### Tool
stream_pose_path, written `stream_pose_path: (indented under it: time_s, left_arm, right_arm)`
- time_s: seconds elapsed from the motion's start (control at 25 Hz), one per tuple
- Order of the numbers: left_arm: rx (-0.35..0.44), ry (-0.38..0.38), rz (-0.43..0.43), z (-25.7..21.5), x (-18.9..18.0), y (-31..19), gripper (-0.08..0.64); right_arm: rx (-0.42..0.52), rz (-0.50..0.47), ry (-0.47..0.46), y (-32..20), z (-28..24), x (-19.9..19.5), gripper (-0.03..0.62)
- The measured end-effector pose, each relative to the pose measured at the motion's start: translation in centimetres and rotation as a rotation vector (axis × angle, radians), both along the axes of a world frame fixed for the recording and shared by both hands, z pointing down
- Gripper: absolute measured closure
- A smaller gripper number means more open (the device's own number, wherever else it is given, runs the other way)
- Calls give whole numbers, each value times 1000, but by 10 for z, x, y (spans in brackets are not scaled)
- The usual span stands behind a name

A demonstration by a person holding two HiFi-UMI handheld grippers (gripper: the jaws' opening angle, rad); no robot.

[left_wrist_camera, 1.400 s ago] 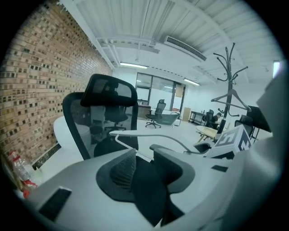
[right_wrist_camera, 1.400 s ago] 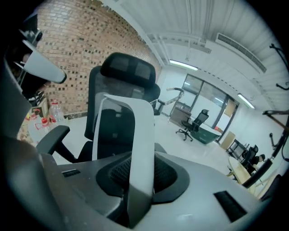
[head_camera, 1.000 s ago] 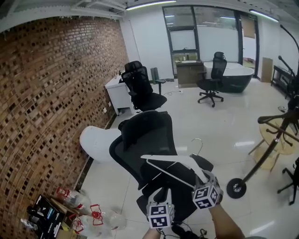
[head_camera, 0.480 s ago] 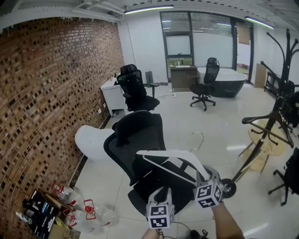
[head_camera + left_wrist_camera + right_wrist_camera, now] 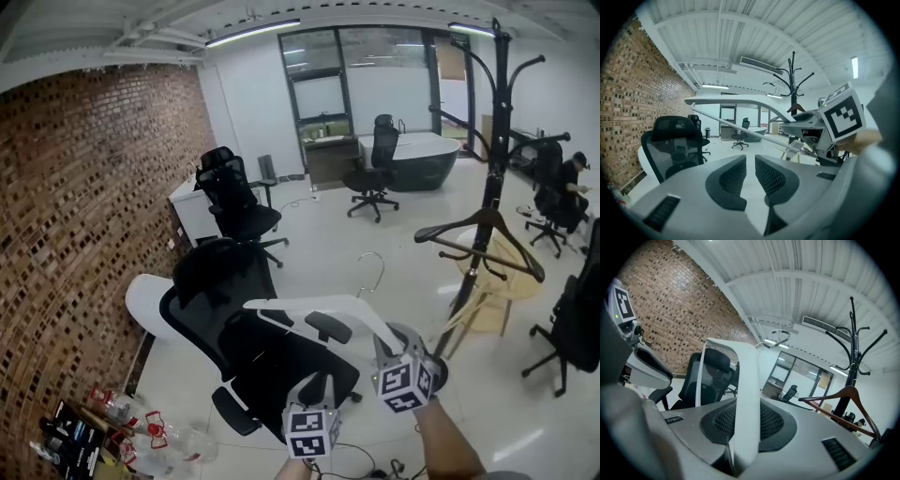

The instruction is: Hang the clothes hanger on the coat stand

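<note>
My right gripper (image 5: 388, 341) is shut on one end of a white clothes hanger (image 5: 319, 307), which it holds level above a black office chair. The hanger's metal hook (image 5: 370, 267) points up. In the right gripper view the white hanger arm (image 5: 747, 380) stands clamped between the pads of the right gripper (image 5: 747, 420). The left gripper (image 5: 317, 389) hangs lower, beside it. In the left gripper view the jaws of the left gripper (image 5: 750, 176) stand a narrow gap apart with nothing between them, and the hanger (image 5: 740, 101) crosses above. The black coat stand (image 5: 489, 141) rises to the right and carries a brown wooden hanger (image 5: 483, 225).
The black office chair (image 5: 272, 352) sits under the hanger, next to a white table (image 5: 141, 291) by the brick wall. Bottles and boxes (image 5: 141, 431) lie at the lower left. A round wooden table (image 5: 502, 277), another chair (image 5: 577, 319) and a seated person (image 5: 567, 192) are around the stand.
The head view has swung up and to the right, so the whole coat stand now shows. The white hanger, still in my right gripper, has risen higher above the chair.
</note>
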State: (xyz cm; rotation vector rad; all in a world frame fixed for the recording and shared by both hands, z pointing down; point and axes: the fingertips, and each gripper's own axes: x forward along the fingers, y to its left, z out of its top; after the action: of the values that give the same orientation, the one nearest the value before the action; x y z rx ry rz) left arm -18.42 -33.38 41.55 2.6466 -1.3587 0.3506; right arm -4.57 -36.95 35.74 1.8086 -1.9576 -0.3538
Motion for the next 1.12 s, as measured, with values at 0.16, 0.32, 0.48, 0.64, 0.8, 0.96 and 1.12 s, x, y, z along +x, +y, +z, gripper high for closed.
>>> stream_pose_path:
  time_s: [0.16, 0.32, 0.48, 0.64, 0.8, 0.96, 1.12]
  left_arm:
    - [-12, 0, 29, 5, 98, 42, 485]
    - [-4, -3, 53, 2, 138, 65, 485]
    - [9, -2, 93, -13, 170, 79, 485]
    - [31, 7, 146, -15, 196, 116, 485]
    - [6, 35, 222, -8, 197, 140, 485]
    - [-17, 87, 294, -8, 187, 150, 485]
    - [-18, 91, 371, -19, 201, 174, 485]
  right_arm:
    - [12, -13, 7, 38, -3, 90, 514]
    - [31, -1, 0, 66, -6, 134, 514]
    - [42, 26, 4, 86, -14, 166, 514]
    - [47, 70, 15, 130, -16, 194, 514]
    - [29, 130, 54, 163, -21, 195, 514]
    - [6, 184, 97, 180, -28, 179, 514]
    - [5, 218, 128, 199, -44, 191, 514]
